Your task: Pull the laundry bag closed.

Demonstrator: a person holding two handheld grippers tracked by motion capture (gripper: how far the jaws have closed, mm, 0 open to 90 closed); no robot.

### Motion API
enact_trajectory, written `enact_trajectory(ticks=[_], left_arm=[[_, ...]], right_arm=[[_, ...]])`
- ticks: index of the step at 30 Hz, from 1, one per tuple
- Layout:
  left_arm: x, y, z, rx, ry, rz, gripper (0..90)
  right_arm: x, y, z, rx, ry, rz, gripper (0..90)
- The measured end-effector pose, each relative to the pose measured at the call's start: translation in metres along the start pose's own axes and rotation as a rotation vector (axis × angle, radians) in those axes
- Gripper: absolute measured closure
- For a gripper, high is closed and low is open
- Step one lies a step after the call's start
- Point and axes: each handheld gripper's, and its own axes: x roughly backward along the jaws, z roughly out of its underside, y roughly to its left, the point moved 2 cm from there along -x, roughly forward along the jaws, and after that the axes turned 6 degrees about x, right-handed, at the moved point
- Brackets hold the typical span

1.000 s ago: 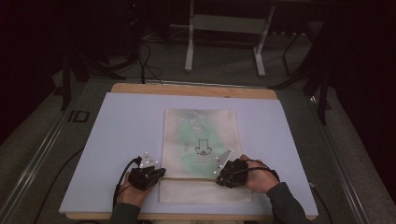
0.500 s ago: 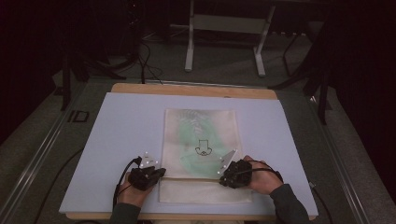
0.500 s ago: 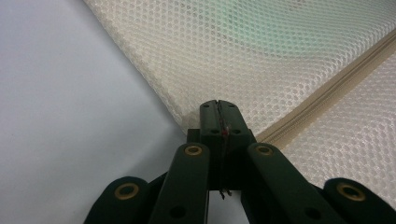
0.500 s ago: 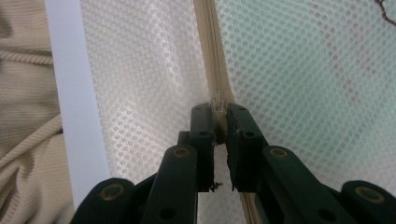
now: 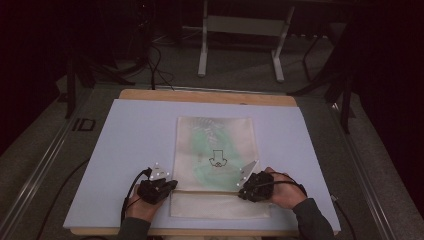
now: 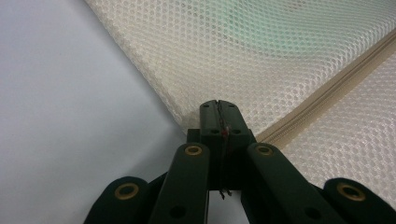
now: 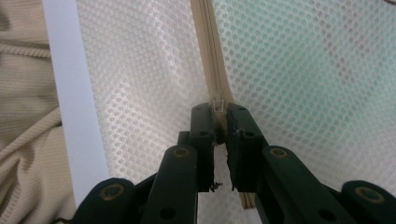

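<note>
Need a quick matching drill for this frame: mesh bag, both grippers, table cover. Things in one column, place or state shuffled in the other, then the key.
1. left gripper
2. right gripper
3. mesh bag
4. table cover

A. pale blue, under everything
B. jaws pressed together at the bag's edge beside the zip
C. cream netting with something green inside
D. jaws narrowly apart around the zip pull

Pairs: 1-B, 2-D, 3-C, 4-A
</note>
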Motion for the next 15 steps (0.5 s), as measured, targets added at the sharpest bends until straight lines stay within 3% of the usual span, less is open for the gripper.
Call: enact_trajectory(ticks=[15], left_arm=[[0.0000, 0.0000, 0.0001, 0.000, 0.000, -0.001, 89.4]], right_arm=[[0.0056, -0.0016, 0.0050, -0.012, -0.017, 0.001, 82.2]])
